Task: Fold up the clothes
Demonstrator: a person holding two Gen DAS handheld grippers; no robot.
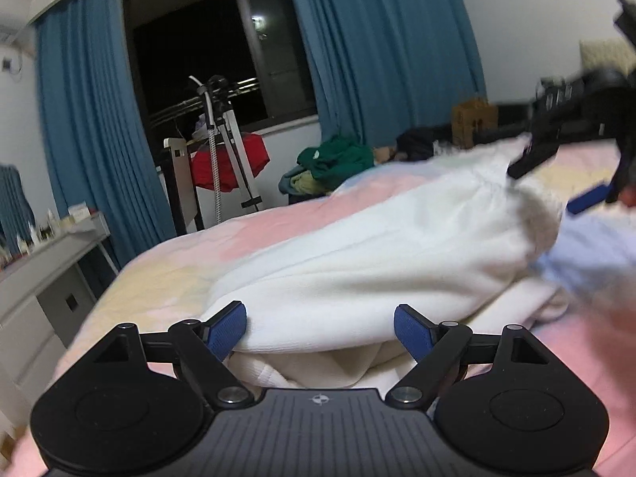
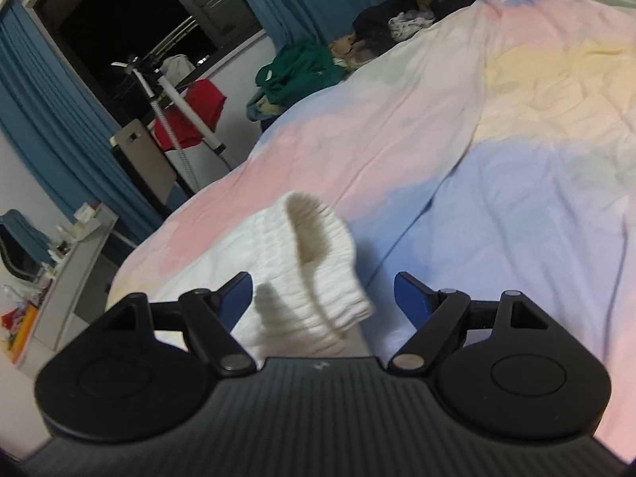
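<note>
Nearest the left wrist camera, the left gripper point(image 1: 320, 328) stands with its blue pads spread wide, and the bunched edge of a white knit sweater point(image 1: 357, 262) lies between them, the fabric touching the left pad point(image 1: 226, 328) and reaching close to the right one. The sweater is spread in loose folds over the bed point(image 1: 278, 214), whose cover is a pastel wash of pink, yellow and blue. Further along the garment, toward the right of that view, the right gripper point(image 1: 556, 183) shows blurred above the sweater's far end; from here it cannot be told whether it touches the cloth.

In the right wrist view, the right gripper point(image 2: 322, 298) is also spread wide, with the ribbed cuff point(image 2: 318, 262) of the sweater standing up between its pads, nearer the left one, with nothing pinched.

Beyond the bed's far edge lies a green garment point(image 1: 338, 155) on a heap, with a red cloth point(image 1: 226, 163) hanging beside a white stand point(image 1: 234, 143). Blue curtains point(image 1: 377, 39) flank a dark window point(image 1: 190, 47). A white counter point(image 1: 47, 246) carrying small items runs along the left wall.
</note>
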